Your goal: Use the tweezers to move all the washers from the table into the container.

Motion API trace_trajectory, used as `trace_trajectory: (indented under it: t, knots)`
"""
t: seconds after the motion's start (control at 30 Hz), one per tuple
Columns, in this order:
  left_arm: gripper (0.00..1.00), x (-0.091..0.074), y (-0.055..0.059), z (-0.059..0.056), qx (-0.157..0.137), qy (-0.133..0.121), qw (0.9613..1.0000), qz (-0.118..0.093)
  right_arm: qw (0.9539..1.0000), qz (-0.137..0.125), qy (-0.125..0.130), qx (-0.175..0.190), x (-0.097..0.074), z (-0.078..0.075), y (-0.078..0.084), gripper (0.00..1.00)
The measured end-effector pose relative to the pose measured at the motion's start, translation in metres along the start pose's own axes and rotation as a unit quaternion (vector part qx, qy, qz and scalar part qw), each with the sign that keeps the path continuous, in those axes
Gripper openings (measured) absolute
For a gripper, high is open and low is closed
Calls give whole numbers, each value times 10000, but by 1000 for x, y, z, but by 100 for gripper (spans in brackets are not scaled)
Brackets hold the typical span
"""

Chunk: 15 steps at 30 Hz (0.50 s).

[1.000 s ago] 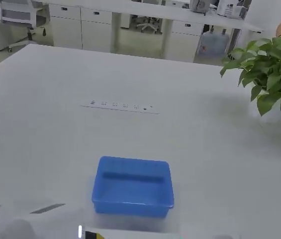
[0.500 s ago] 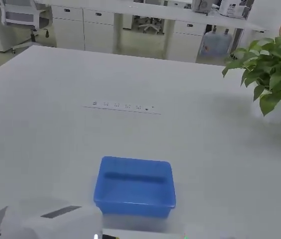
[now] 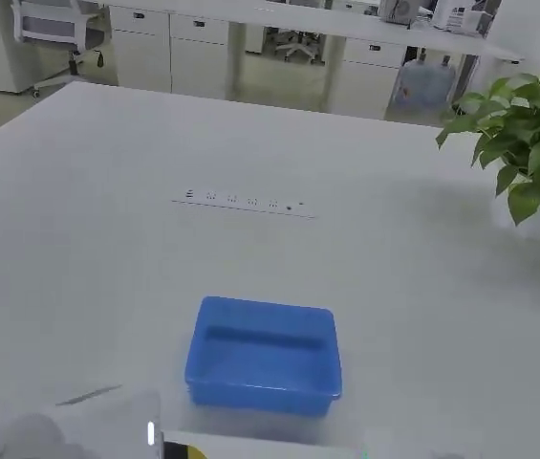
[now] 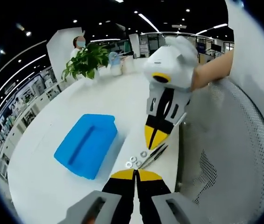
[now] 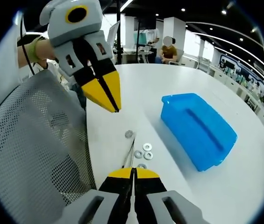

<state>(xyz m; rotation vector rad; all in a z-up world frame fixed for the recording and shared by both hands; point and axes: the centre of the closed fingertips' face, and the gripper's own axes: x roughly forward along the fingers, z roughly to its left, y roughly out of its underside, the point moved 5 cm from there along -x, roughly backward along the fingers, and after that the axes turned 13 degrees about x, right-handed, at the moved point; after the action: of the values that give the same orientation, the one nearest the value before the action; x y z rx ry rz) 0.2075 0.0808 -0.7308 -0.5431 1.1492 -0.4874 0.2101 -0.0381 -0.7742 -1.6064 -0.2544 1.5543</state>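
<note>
The blue container (image 3: pixel 265 354) stands empty near the table's front edge; it also appears as the blue container (image 4: pixel 87 143) and the blue container (image 5: pixel 197 128). Several washers (image 5: pixel 143 151) lie between it and the edge, beside the thin tweezers (image 5: pixel 129 154). In the left gripper view the washers (image 4: pixel 136 161) and tweezers (image 4: pixel 153 155) lie just ahead of my left gripper (image 4: pixel 135 174), which is shut and empty. My right gripper (image 5: pixel 132 172) is shut just above the near end of the tweezers. The two grippers point at each other over the washers. A blurred white gripper (image 3: pixel 69 426) shows bottom left.
A leafy plant (image 3: pixel 528 134) stands at the table's right. A socket strip (image 3: pixel 246 203) is set into the table's middle. A mesh office chair (image 5: pixel 33 135) sits close against the table's front edge. More desks and chairs stand beyond the table.
The head camera has drifted slightly. The blurred gripper at the bottom left slid right, then back a little. The container has not moved.
</note>
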Motion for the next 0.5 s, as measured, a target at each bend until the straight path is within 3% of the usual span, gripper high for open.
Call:
trace_trajectory:
  t: [0.07,0.13,0.27,0.33,0.5]
  knots:
    - [0,4,7,7,-16,39,10000,26,10000,14,1,9,0,1,1,0]
    - [0,8,14,12,-226,107,9997,31,10000,28,10,22,0,1,1,0]
    - [11,20,18,10,89,372,9987,336,10000,12,37,75,-1,0,1,3]
    - [8,30,19,9,128,524,9980,330,9999,-23,52,113,-2,-1,0,3]
    - [2,44,27,15,447,699,9945,641,9998,-38,105,179,-5,-2,2,4]
